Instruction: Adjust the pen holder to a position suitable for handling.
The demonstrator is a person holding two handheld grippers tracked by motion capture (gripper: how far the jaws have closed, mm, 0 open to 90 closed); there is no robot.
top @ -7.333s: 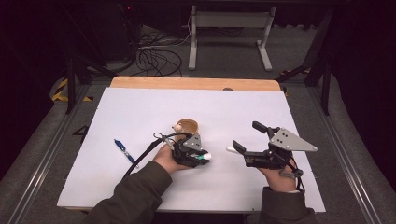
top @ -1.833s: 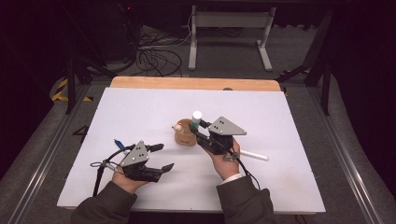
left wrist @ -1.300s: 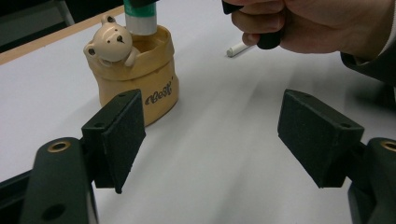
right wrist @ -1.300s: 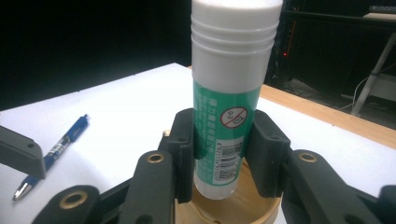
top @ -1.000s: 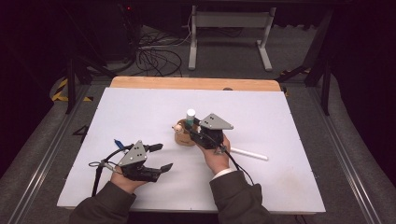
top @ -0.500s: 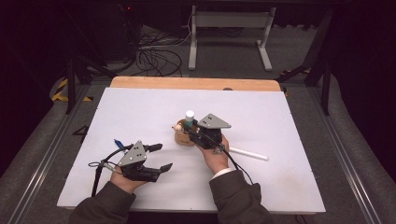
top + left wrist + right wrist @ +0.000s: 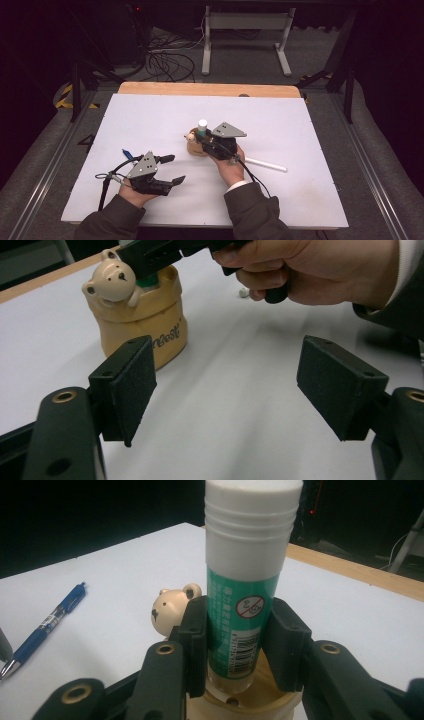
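My right gripper [image 7: 203,140] is shut on a green glue stick [image 7: 245,580] with a white cap [image 7: 202,123], held upright. The stick's lower end sits in the mouth of a tan bear-shaped holder [image 7: 192,147] at the middle of the white table. The bear's head [image 7: 170,607] peeks out left of the black fingers [image 7: 196,640]. My left gripper [image 7: 172,169] rests near the front left, open, with nothing between its pads [image 7: 127,385]. From there the holder [image 7: 145,325] stands ahead, with the right hand [image 7: 320,270] above it.
A blue pen [image 7: 127,152] lies just left of my left gripper and appears again at the left [image 7: 50,620]. A white pen [image 7: 265,165] lies to the right of the right hand. The white board [image 7: 300,130] ends in a wooden strip [image 7: 210,89] at the back.
Since the earliest frame the left gripper left the holder for the front left, and the right gripper brought the glue stick to the holder. Over the last second nothing moved.
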